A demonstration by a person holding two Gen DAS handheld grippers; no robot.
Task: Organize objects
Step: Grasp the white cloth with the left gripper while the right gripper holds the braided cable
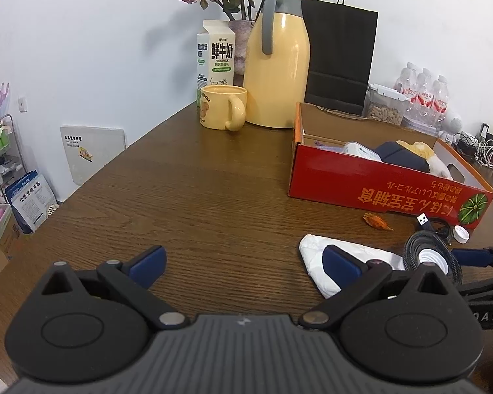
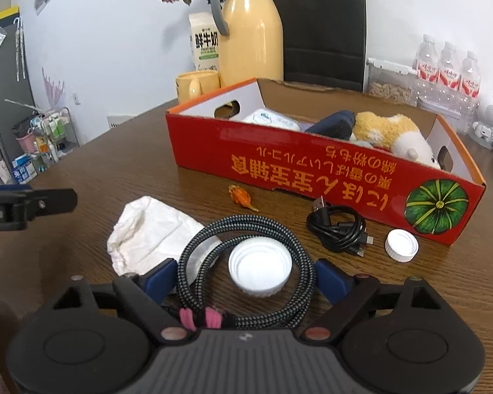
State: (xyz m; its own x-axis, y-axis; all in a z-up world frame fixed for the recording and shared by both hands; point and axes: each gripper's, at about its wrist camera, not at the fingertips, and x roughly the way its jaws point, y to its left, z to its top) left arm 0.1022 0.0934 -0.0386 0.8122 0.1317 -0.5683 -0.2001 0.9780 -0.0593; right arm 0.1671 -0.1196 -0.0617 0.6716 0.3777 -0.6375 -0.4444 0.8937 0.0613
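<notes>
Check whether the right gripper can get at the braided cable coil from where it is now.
Probably yes. The right gripper is open, its fingers on either side of the braided cable coil. The big white cap sits inside the coil and may get caught.

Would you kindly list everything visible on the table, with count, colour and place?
Box: 1, red, table centre, holding plush toy.
Braided cable: 1, black-grey, coiled between right tongs.
Large cap: 1, white, inside that coil.
Small cap: 1, white, near box corner.
USB cable: 1, black, before box.
Cloth: 1, white, left of coil.
Jug: 1, yellow, rear.
Mug: 1, yellow, beside jug.
Milk carton: 1, white, rear.
Left tongs: open.
Right tongs: open.
</notes>
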